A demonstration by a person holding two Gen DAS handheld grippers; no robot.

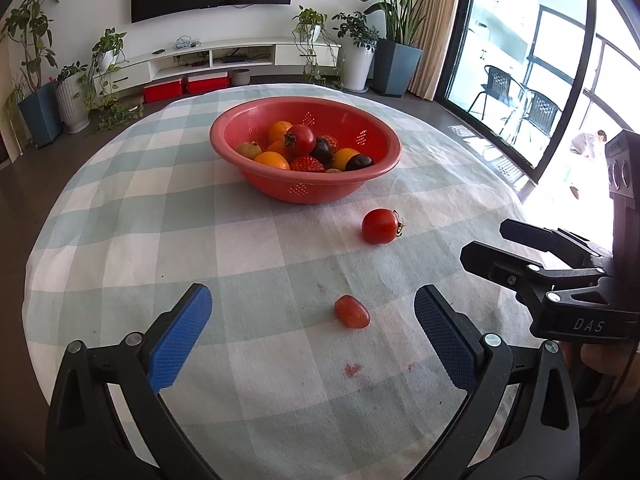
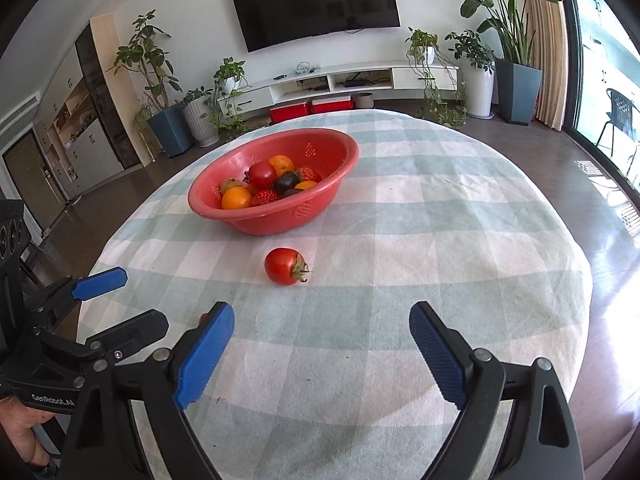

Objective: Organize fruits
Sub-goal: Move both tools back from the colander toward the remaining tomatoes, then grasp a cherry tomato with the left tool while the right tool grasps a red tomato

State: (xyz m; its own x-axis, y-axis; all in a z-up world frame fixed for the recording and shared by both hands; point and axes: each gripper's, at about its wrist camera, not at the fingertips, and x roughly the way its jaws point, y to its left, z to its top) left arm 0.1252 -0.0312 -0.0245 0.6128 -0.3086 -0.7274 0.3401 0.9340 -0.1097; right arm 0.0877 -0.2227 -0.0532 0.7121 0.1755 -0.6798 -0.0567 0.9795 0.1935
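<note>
Left wrist: smooth oval grape (image 1: 352,311) on woven checked tablecloth (image 1: 240,240).

One red colander bowl (image 1: 304,192) at frame centre holds about ten fruits; one tomato (image 1: 380,226) and one red grape (image 1: 352,311) lie below it; two grippers, lower left (image 1: 312,316) and right edge (image 1: 484,246).

Wall-mounted television (image 2: 316,4), sunlit glass doors (image 1: 516,52)

Wall television (image 2: 316,4), potted plants (image 1: 34,60), perhaps chairs (image 1: 516,100).
</note>
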